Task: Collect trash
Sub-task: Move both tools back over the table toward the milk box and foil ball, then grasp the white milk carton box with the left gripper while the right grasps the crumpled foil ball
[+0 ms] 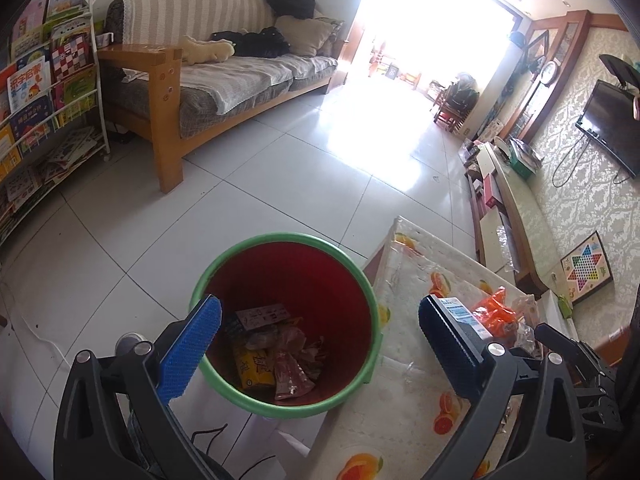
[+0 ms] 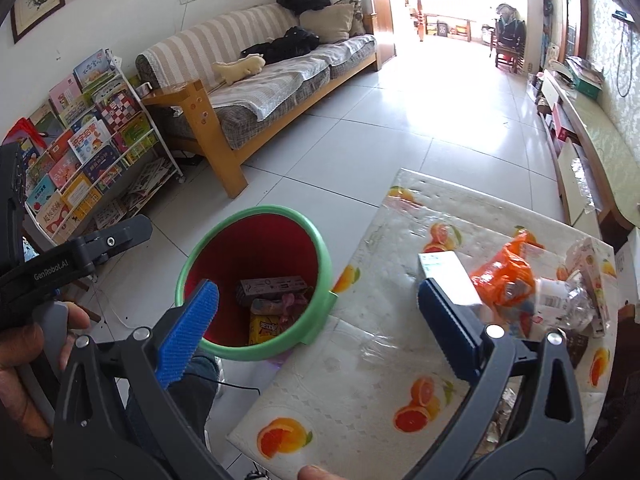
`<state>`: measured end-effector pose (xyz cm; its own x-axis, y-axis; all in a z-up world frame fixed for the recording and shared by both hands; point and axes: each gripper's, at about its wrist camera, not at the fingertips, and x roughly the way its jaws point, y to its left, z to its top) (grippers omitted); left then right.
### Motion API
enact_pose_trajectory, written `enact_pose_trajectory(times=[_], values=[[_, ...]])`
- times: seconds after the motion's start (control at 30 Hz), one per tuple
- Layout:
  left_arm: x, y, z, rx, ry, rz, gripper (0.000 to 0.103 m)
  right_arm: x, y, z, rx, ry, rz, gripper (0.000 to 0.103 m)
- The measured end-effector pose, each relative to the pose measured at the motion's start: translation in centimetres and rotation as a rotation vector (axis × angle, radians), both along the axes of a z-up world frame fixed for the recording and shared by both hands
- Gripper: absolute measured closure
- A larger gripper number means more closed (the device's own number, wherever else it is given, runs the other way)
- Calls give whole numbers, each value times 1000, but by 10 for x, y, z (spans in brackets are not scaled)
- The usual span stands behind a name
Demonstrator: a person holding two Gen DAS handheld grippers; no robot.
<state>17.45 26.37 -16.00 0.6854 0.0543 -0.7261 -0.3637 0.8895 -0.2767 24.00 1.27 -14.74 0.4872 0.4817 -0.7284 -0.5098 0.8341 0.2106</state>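
A green-rimmed bin [image 1: 362,272] with a red inside stands on the floor beside the table; it holds several wrappers and a dark box [image 1: 262,315]. It also shows in the right wrist view [image 2: 320,240]. My left gripper [image 1: 320,322] is open and empty, directly above the bin. My right gripper [image 2: 318,306] is open and empty, over the bin's right rim and the table edge. On the table lie a white carton [image 2: 444,270], an orange plastic bag [image 2: 506,276] and clear plastic packaging [image 2: 568,300]. The bag also shows in the left wrist view [image 1: 494,314].
The table [image 2: 360,380] has an orange-fruit patterned cover. A wooden sofa [image 1: 224,80] and a book rack [image 1: 48,92] stand at the left. A low TV cabinet [image 1: 516,208] runs along the right wall. White tiled floor lies between.
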Motion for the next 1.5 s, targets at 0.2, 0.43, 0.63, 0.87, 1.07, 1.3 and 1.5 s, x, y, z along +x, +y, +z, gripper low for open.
enact_pose_trajectory(times=[0.2,0.43,0.63,0.87,1.07,1.3,1.5], values=[[3,-63,7,6,-12,-128,8,-13,-77,-2,-17,-2,-129,5],[14,-130,8,7,-10,-250,8,-29,-157,-13,-29,17,-263,5],[35,-178,-2,21,27,-320,8,-42,-195,-28,-37,51,-314,5],[64,-211,-18,52,101,-357,8,-43,-202,-57,-29,116,-317,5],[90,-223,-37,48,147,-365,8,-34,-192,-81,-41,154,-288,5],[125,-231,-70,37,213,-351,8,-16,-186,-113,-56,218,-288,5],[152,-227,-99,21,269,-310,8,-1,-181,-136,-58,268,-282,5]])
